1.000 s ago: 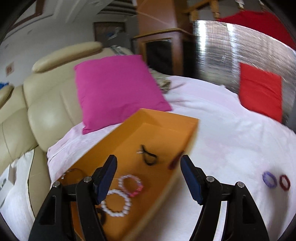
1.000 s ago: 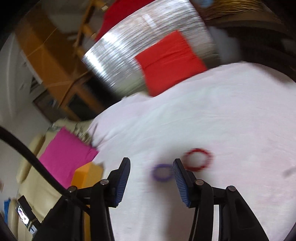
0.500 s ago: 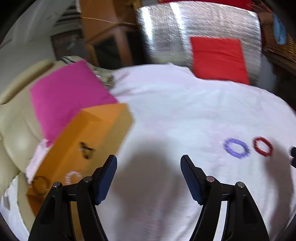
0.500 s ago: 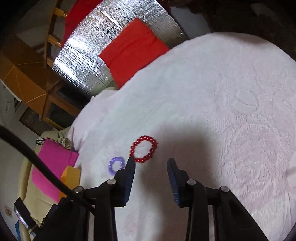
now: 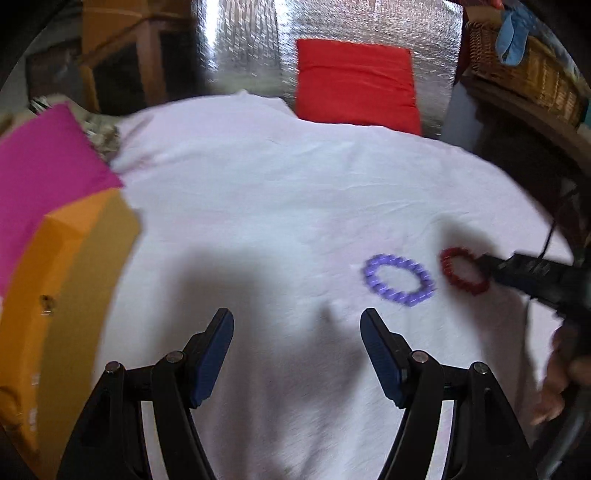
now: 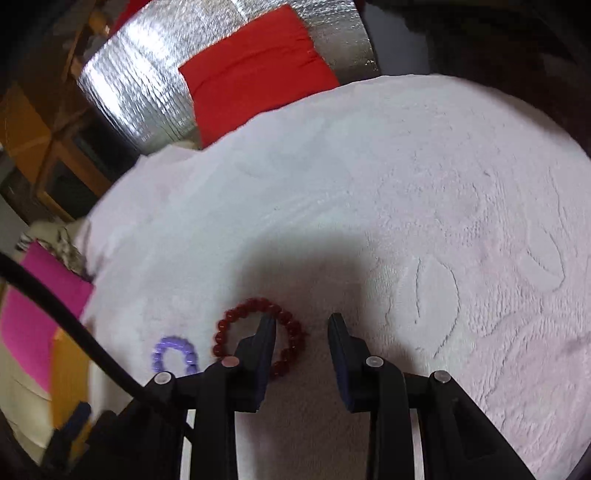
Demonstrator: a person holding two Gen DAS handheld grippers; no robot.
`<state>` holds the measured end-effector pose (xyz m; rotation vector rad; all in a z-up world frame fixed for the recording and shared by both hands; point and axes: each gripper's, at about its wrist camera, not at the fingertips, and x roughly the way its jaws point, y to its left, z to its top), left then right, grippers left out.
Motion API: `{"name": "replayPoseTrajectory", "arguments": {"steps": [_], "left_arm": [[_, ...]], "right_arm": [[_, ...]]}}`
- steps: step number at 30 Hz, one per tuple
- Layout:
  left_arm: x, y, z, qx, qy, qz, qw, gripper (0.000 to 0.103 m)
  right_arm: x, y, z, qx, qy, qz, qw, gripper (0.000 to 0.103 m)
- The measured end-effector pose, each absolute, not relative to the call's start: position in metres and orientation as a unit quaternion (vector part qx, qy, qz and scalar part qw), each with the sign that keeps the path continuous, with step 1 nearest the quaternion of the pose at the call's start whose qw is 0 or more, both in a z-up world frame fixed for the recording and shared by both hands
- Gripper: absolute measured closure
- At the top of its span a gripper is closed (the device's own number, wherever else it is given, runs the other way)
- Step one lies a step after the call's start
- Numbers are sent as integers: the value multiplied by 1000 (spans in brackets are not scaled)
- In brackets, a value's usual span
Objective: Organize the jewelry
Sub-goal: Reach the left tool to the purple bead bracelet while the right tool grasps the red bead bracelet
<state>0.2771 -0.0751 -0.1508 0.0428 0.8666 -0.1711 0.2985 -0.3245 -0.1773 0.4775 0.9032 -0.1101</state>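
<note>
A white textured bedspread (image 6: 424, 206) covers the whole working surface, soft and faintly patterned. Behind it stands a silver foil panel (image 5: 369, 22) with a red cushion (image 5: 354, 81) leaning on it, wooden furniture (image 5: 122, 55) to the left and a wicker basket (image 5: 524, 70) to the right.

At the far left a pink pillow (image 5: 40, 162) lies at the spread's edge, and against it sits the orange box (image 5: 70, 280), its side wall facing us; what is in it is mostly hidden from here.

The left gripper (image 5: 297, 328) hangs over bare cloth, jaws wide apart with nothing between them. Just right of it lies the purple bracelet (image 5: 397, 278), flat on the spread. Close beside that, not quite touching, lies the red bracelet (image 6: 258, 338).

The right gripper (image 6: 301, 328) is down at the red bracelet, its jaws having just been closing. They straddle the bracelet's right side, one finger tip inside the ring and the other outside; I see a gap yet, no squeeze. A black cable (image 6: 66, 321) crosses the left of that view.
</note>
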Motion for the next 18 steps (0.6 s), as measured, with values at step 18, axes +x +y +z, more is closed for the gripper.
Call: {"name": "replayPoseTrajectory", "arguments": {"steps": [18], "left_arm": [[327, -118, -178, -9, 459, -140, 877, 60]], "right_arm": [[269, -341, -168, 198, 437, -28, 877, 93]]}}
